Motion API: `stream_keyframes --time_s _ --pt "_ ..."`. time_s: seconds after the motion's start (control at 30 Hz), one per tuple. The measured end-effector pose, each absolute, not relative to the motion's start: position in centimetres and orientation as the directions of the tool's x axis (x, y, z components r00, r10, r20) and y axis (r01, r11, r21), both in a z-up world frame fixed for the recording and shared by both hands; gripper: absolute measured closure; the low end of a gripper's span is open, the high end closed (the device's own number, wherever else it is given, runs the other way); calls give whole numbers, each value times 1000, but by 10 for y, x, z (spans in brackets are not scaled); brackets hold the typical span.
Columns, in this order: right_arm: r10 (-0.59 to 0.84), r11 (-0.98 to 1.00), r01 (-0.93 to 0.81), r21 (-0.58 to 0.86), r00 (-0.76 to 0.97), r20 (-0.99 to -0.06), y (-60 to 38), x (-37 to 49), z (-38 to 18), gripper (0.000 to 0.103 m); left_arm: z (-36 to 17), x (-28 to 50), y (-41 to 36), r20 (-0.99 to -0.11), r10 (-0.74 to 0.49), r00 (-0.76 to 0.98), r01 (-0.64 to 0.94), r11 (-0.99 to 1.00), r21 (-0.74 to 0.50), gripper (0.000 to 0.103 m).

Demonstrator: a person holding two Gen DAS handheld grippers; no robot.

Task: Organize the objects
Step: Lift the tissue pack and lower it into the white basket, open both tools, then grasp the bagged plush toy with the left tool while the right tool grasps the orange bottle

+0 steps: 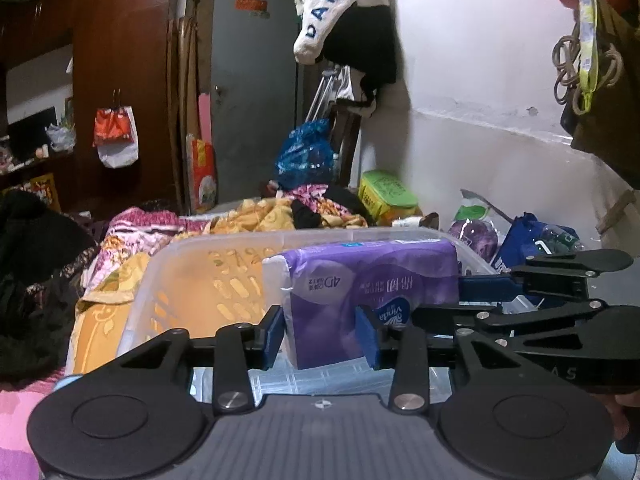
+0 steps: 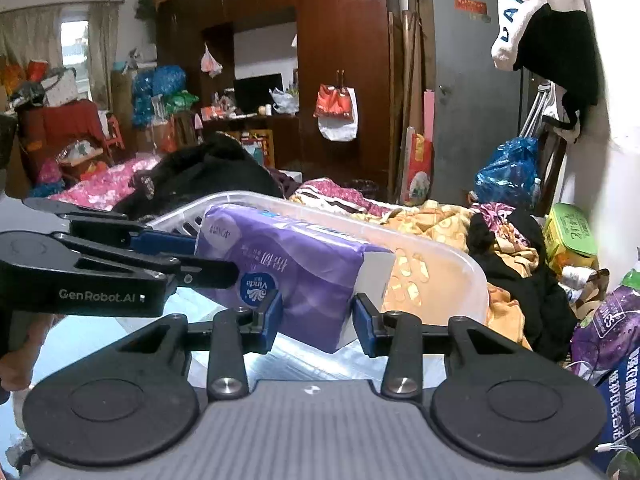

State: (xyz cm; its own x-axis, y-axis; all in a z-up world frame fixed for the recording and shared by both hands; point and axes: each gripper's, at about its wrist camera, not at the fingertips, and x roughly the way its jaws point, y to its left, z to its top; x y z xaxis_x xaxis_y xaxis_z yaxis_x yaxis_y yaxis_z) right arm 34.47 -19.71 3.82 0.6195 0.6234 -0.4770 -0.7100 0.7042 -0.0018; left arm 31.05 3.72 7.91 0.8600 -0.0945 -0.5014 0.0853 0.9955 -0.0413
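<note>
A purple Vinda tissue pack (image 1: pixel 360 276) sits inside a clear plastic basket (image 1: pixel 192 249) on a bed. My left gripper (image 1: pixel 320 334) is shut on the pack's near end, its blue pads pressing both sides. My right gripper (image 1: pixel 438 298) reaches in from the right and clamps the pack's other end. In the right wrist view the right gripper (image 2: pixel 318 320) holds the tissue pack (image 2: pixel 304 264) at its white end. The left gripper (image 2: pixel 216 256) comes in from the left over the basket (image 2: pixel 460 260). Whether the pack rests on the basket floor I cannot tell.
Orange and floral bedding (image 1: pixel 256 212) with black clothes (image 2: pixel 516 240) surrounds the basket. A green box (image 1: pixel 386 192), purple bag (image 2: pixel 608 320) and blue bag (image 1: pixel 520 240) crowd the wall side. A black garment (image 2: pixel 200 176) lies beyond. A hand (image 2: pixel 16 360) holds the left gripper.
</note>
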Motion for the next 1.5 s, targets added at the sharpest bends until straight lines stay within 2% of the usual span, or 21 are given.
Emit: stream_keyframes --time_s 0.07,0.13,0.17,0.2,0.27,0.3,0.4,0.6,0.73,0.9,1.07,1.23,1.3,1.33,1.37,1.4,1.5 --pt "617 705 -709 0 614 -492 -197 347 38 57 77 314 36 -519 -99 849 93 995 -38 54" --pt "598 728 -685 -24 652 -466 -203 342 42 45 78 310 38 -493 -91 866 81 996 -41 48" --pt "588 742 -669 -41 680 -438 -210 336 44 28 80 305 41 -468 -79 880 64 997 -49 39" --pt "586 753 -656 -41 698 -412 -219 328 46 11 84 297 44 -444 -70 893 51 997 -55 35" --pt "616 752 -659 13 696 -369 -242 311 50 2 91 274 50 -385 -68 920 43 996 -71 20" --pt "640 740 -671 41 684 -351 -254 301 50 0 94 258 52 -360 -81 929 56 995 -77 17" --pt "662 734 -674 78 686 -303 -294 264 43 0 95 209 54 -323 -107 940 86 993 -80 14" --pt "666 745 -644 174 703 -250 -352 203 6 0 68 112 63 -282 -49 958 37 998 -51 14" --pt "675 737 -637 225 703 -221 -357 177 -20 0 39 73 72 -249 -51 967 23 993 -114 14" --pt "653 756 -635 159 715 -250 -333 169 -35 0 16 74 70 -263 -61 963 27 991 -132 14" --pt "685 727 -663 178 683 -255 -329 172 -40 0 2 91 63 -290 -82 954 48 991 -122 14" --pt "671 739 -651 174 687 -279 -327 173 -49 17 -9 103 60 -316 -79 945 40 991 -128 16" --pt "671 738 -653 171 682 -290 -327 172 -53 25 -11 103 58 -312 -60 948 21 992 -125 24" --pt "666 742 -650 165 685 -295 -326 172 -53 28 -11 104 58 -311 -50 949 11 992 -125 35" --pt "659 747 -646 157 690 -300 -324 172 -54 36 -11 105 58 -311 -35 950 -2 993 -119 44" --pt "653 751 -644 147 690 -310 -323 173 -55 43 -11 105 58 -309 -27 951 -10 993 -115 45" --pt "668 736 -658 156 671 -321 -322 174 -59 48 -10 106 58 -309 -28 951 -8 993 -114 46"
